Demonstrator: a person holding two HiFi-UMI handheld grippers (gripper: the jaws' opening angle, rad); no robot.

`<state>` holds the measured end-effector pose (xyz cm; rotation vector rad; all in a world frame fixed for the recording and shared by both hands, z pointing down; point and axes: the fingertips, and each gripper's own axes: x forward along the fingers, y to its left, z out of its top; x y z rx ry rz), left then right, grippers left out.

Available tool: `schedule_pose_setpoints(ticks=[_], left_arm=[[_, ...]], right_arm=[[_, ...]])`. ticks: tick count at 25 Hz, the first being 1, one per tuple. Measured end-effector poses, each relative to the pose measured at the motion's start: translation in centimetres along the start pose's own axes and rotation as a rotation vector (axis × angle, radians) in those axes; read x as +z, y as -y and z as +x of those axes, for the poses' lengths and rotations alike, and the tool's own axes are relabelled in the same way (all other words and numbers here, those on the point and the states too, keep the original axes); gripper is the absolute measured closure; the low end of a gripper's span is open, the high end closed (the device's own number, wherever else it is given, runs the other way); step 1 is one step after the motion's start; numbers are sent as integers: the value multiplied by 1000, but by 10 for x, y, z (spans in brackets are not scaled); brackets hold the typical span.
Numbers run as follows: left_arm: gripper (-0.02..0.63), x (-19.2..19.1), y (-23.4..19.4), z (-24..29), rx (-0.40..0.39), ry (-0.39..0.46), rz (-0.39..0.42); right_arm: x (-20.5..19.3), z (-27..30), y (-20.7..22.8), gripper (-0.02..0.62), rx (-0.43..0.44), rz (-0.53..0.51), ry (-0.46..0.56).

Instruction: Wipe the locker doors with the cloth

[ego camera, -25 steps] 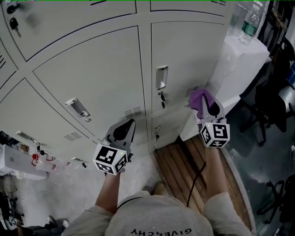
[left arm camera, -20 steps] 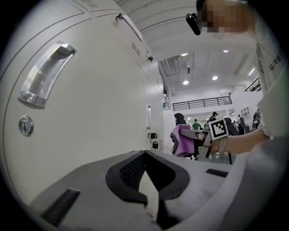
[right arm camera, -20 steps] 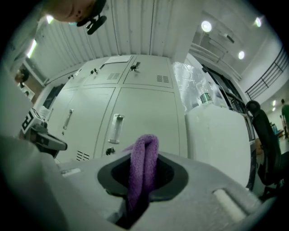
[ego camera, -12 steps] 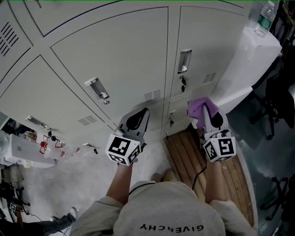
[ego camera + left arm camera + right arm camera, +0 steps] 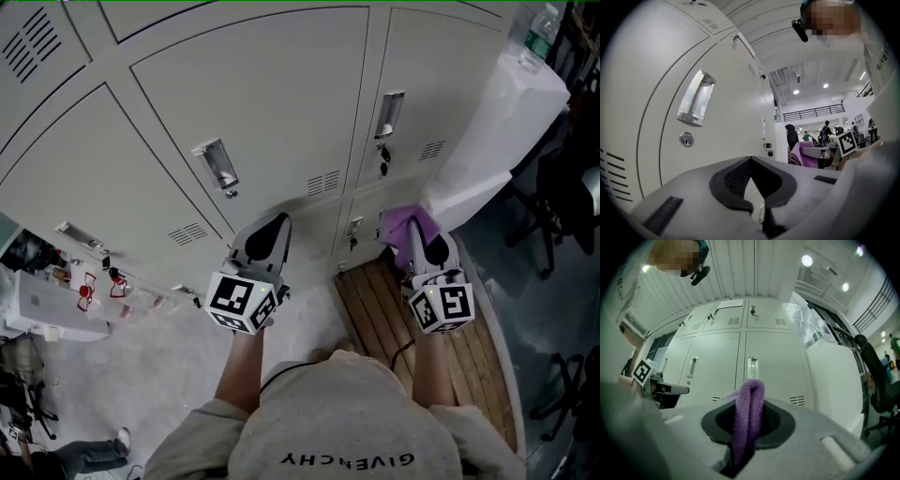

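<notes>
Plainly, the bank of grey lockers [image 5: 262,103] fills the upper half of the head view, and the wooden slatted platform [image 5: 375,309] lies at their foot, lower centre-right. The right gripper [image 5: 419,246], at centre-right, has its jaws clamped on a folded purple cloth [image 5: 403,222], whose loop sticks out past the tips. In the right gripper view the doors stand ahead of that loop, apparently not touching it, so the step in hand looks like bringing the cloth to a door. The left gripper [image 5: 278,225], at centre-left, has its jaws closed on nothing and points at the doors. To wipe well, the protruding fold should probably meet the panel flat, so fabric rather than the hard tips rubs the paint. Strokes should go around the recessed handle [image 5: 389,114] and the keys [image 5: 383,159] hanging just below it, which could snag the cloth.
</notes>
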<state>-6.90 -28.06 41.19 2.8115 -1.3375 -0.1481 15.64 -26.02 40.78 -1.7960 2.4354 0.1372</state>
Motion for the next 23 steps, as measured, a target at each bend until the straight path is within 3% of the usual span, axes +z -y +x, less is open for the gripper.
schedule_pose_setpoints(ticks=[15,23], left_arm=[[607,-6,-24,-22,33,11,-13],[607,-1,-31,-29,52,20,-27]], right_arm=[[-15,1,-14,540,-14,64,-12],[-17,8,-25,540,19,77,-20]])
